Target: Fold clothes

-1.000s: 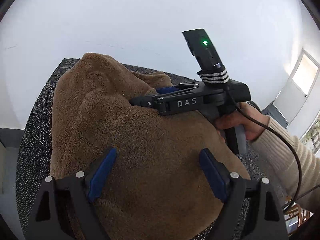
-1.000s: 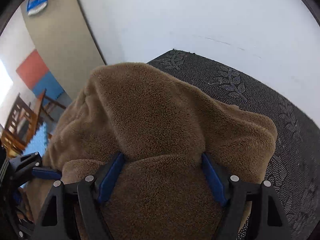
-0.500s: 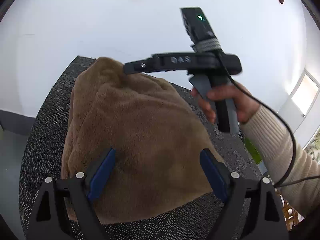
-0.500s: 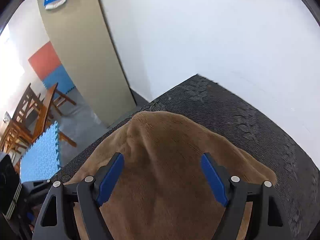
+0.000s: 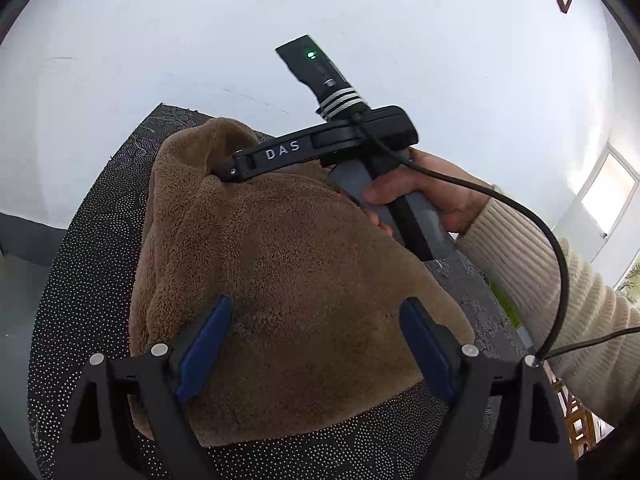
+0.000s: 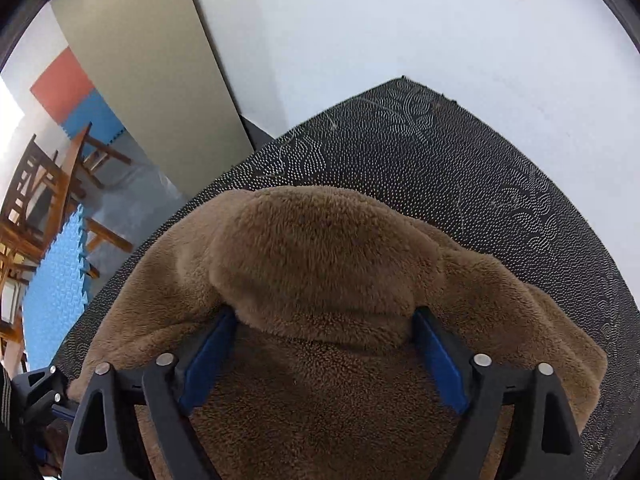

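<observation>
Fleece point(image 5: 304, 280) lies bunched on dotted mat point(image 5: 80, 280). Left gripper point(image 5: 316, 344): jaws spread wide over near edge, nothing pinched. Right gripper point(image 6: 324, 352): jaws opening, thick fold between pads, seemingly let go. Risk: plush fold springs back or slides once released; bulk catches on fingertip. Hidden: garment type, sleeves, layers under pile, right fingertips buried in fleece.

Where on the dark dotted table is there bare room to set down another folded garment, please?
Bare strips of the table run between the brown fleece garment and the white wall, and along its left edge. The middle is crowded by fleece.
</observation>
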`<state>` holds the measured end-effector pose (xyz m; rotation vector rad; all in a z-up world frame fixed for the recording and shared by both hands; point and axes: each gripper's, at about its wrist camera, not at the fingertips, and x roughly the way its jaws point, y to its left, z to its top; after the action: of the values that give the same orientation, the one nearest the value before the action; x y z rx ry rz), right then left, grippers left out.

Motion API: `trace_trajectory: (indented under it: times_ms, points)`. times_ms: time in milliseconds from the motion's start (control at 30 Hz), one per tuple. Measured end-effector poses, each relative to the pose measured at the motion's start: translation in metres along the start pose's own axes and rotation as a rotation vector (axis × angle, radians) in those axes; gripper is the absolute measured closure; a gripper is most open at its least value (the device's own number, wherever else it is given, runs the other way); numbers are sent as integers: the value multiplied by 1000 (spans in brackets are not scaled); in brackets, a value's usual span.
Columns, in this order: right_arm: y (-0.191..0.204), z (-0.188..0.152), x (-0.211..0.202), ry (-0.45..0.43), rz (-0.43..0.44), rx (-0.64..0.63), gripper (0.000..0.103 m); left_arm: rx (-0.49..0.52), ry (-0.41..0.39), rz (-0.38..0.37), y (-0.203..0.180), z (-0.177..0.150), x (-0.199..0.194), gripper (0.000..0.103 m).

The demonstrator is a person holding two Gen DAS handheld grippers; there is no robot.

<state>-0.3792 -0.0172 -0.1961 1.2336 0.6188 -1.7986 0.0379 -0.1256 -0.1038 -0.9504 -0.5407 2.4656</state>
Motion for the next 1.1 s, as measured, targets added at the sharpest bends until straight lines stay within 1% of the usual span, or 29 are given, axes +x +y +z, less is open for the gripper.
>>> trace_trajectory:
  times_ms: [233,300,367,433,467,500,600,667,733,767,867,967,1033,1100]
  points:
    - [-1,-4,3,-22,-20,8,8,-11,-11,-22,-1,-2,-6,14]
    - [-1,-7,0,-53,-32,13,8,-11,-15,-25,0,-3,-6,14]
    - [2,-12,-7,-95,-62,7,8,-15,-14,-20,-1,-4,-6,14]
    - [7,-18,-22,-148,-95,-14,7,-12,-8,-10,-4,-4,-6,14]
    - [8,-22,-33,-179,-94,-18,7,-8,-5,-5,-5,-4,-7,14]
    - [8,-28,-47,-217,-72,-11,7,-9,-2,-5,-6,-4,-8,14]
    - [0,-61,-106,-379,48,71,7,-37,-4,-28,-4,-4,-19,14]
    - [0,-96,-138,-456,29,102,7,-85,-24,-52,2,-4,-30,14]
    - [6,-135,-159,-507,-63,105,7,-117,-50,-58,5,-4,-40,14]
    - [11,-155,-166,-518,-108,101,7,-127,-65,-55,6,-4,-45,14]
    - [33,-202,-173,-530,-177,74,7,-126,-80,-41,4,-1,-48,12]
    - [54,-228,-165,-515,-179,48,7,-117,-72,-45,-2,3,-40,8]
    - [63,-232,-149,-464,-221,29,7,-97,-61,-38,-4,7,-28,5]
    - [65,-234,-132,-417,-263,36,7,-71,-41,-9,-8,6,-19,3]
